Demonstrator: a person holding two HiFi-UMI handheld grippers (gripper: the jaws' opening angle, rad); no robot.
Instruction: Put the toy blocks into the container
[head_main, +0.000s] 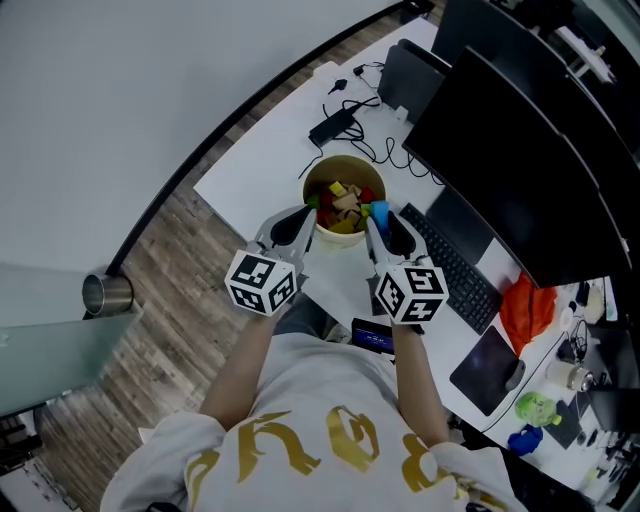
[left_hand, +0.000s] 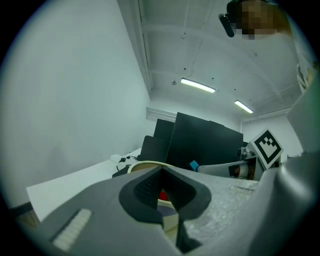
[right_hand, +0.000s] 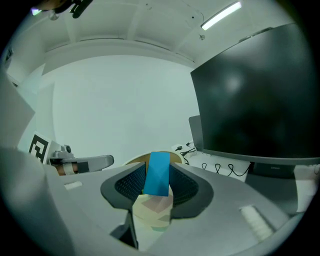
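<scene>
A round beige container (head_main: 322, 170) stands on the white table (head_main: 255, 170), with several coloured blocks inside. My right gripper (head_main: 375, 218) is at its right rim, shut on a blue block (head_main: 379, 211). In the right gripper view the blue block (right_hand: 158, 173) stands upright between the pads (right_hand: 131, 184), with the container (right_hand: 176, 156) just behind. My left gripper (head_main: 308, 212) is at the left rim. A red block (head_main: 312, 203) sits at its tips. The left gripper view shows only a sliver of the red block (left_hand: 162, 194) in the narrow jaw gap, before the container (left_hand: 142, 165).
A black keyboard (head_main: 455, 265) and dark monitors (head_main: 520, 150) lie right of the container. A power adapter with cables (head_main: 335, 125) is behind it. A phone (head_main: 372, 335) lies at the near table edge. A metal cylinder (head_main: 105, 293) stands at the left above the wooden floor.
</scene>
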